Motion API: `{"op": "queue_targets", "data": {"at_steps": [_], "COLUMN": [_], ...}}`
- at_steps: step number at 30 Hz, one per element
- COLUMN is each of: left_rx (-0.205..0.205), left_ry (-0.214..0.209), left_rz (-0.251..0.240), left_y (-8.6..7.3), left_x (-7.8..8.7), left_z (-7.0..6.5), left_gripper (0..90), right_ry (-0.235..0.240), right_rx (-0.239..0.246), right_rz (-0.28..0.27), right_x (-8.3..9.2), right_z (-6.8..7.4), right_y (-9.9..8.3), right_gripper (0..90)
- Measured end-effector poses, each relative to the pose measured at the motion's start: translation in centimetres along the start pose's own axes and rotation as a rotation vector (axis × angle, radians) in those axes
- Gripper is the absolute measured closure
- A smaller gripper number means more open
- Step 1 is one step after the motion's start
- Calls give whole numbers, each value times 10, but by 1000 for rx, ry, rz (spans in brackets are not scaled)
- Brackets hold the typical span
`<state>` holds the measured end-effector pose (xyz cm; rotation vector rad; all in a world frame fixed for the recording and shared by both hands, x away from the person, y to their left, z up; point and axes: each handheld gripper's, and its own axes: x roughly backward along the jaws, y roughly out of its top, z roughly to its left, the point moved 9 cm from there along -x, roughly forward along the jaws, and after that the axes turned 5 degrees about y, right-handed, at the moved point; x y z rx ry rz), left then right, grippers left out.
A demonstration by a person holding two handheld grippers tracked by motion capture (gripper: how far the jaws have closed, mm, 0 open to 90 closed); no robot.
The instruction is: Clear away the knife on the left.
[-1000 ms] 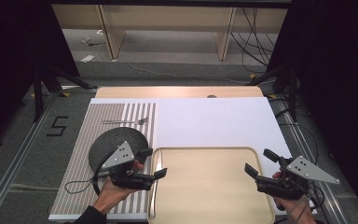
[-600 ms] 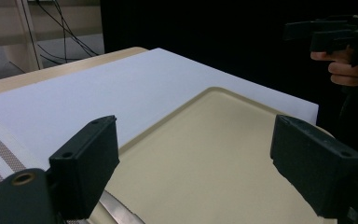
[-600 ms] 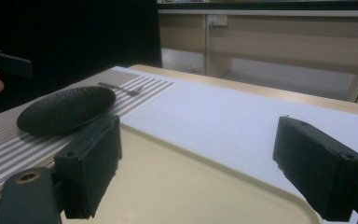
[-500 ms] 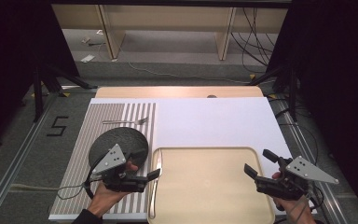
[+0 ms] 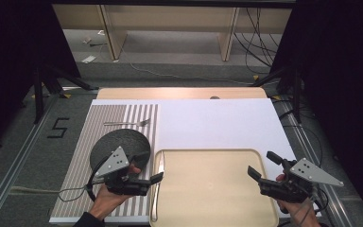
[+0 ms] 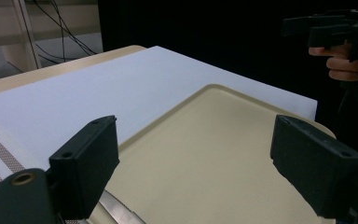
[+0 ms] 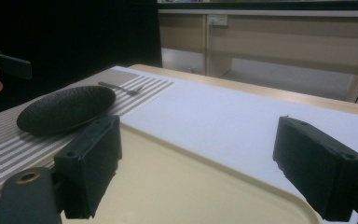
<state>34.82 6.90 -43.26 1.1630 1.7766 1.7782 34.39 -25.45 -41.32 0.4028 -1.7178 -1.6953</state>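
My left gripper [image 5: 151,171] hovers open over the near end of the striped placemat [image 5: 78,165], jaws pointing right toward the beige tray [image 5: 208,189]. A silver knife [image 5: 159,176] lies along the tray's left rim, just under those jaws; its blade [image 6: 119,212] peeks out low in the left gripper view. Behind the left hand sits a black plate [image 5: 120,142], and a fork [image 5: 127,123] lies beyond it. My right gripper [image 5: 263,165] hangs open over the tray's right edge, empty. In the right gripper view the plate [image 7: 67,109] and fork [image 7: 121,87] lie beyond the tray [image 7: 177,186].
A white sheet [image 5: 217,123] covers the table's middle and right, with a wooden strip [image 5: 179,93] at the far edge. Cables and furniture legs stand on the floor beyond. Across the tray [image 6: 214,154], the right hand's gripper [image 6: 335,28] shows at the upper right.
The left gripper has drifted a little back toward the near edge and left, coming off the plate. The right gripper has stayed put.
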Motion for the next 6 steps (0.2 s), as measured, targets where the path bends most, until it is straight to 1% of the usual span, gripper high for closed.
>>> {"op": "queue_targets", "data": {"at_steps": [3, 6], "left_rx": [-4, -10], "left_ry": [0, -2], "left_rz": [12, 14], "left_y": [-2, -2], "left_x": [-1, -2], "left_z": [0, 0], "left_gripper": [150, 150], "right_ry": [-1, -2], "right_rx": [-3, -4], "right_rz": [4, 6], "right_x": [0, 0], "right_z": [0, 0], "right_y": [0, -1], "right_gripper": [163, 163]}}
